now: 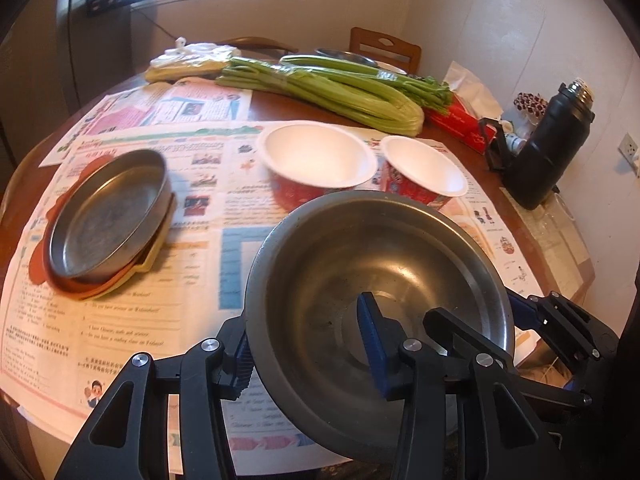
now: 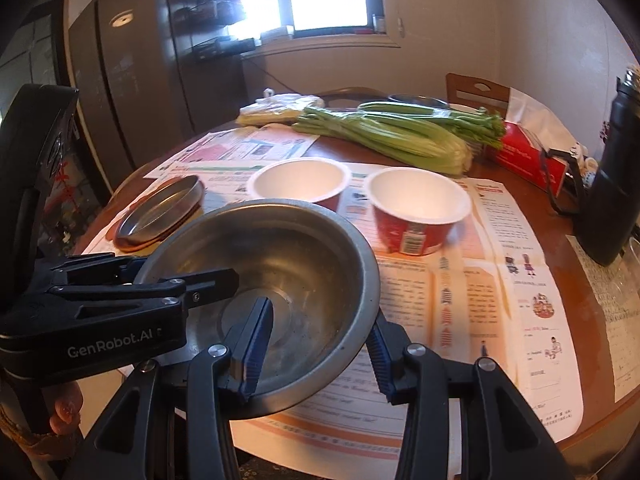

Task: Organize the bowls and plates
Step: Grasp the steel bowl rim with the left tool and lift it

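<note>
Above the counter (image 1: 280, 92), both grippers pinch one steel bowl (image 1: 376, 264) by opposite rims, left gripper (image 1: 308, 356) and right gripper (image 2: 316, 352) clamped; paper bowls (image 1: 316, 156) lie straight ahead, plates (image 1: 104, 216) ahead-left.

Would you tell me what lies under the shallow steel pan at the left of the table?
The shallow steel pan sits on an orange plate, with a pale yellow plate between them. How many plates are stacked there, and the newspaper beneath, stay hidden.

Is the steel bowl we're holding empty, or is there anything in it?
Empty. The steel bowl shows only bare, scuffed metal down to its flat bottom in both wrist views; inside it are just one finger each of the left gripper and right gripper.
</note>
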Demonstrator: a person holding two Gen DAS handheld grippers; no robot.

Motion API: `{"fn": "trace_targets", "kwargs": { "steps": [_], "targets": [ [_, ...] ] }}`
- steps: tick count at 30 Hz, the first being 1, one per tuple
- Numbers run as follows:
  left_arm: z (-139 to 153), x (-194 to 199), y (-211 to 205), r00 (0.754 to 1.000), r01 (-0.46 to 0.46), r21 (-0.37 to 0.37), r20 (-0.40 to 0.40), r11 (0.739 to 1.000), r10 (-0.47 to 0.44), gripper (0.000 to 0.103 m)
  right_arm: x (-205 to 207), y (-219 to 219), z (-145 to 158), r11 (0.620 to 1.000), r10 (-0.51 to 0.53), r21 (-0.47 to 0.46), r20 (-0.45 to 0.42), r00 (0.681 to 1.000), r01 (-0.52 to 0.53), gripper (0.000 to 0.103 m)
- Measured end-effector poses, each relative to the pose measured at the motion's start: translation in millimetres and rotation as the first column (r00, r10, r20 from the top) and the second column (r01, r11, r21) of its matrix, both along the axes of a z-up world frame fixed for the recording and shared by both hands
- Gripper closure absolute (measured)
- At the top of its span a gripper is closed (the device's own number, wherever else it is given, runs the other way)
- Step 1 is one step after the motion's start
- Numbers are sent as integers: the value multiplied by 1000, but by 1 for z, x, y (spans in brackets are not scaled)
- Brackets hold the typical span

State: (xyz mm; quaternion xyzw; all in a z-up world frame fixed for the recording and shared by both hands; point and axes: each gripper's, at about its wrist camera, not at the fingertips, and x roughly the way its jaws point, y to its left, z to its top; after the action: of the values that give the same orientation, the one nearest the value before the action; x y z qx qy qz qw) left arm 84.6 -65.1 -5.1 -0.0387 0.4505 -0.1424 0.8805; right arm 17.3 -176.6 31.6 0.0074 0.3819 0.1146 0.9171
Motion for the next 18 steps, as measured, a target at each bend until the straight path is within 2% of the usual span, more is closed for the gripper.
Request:
{"fn": "trace_targets", "kwargs": {
  "steps": [18],
  "targets": [
    [-17,3,12,999,-43,39,5,998,43,56,5,20,-18,1000,22,-1,-50,999,-22,57]
  ]
}}
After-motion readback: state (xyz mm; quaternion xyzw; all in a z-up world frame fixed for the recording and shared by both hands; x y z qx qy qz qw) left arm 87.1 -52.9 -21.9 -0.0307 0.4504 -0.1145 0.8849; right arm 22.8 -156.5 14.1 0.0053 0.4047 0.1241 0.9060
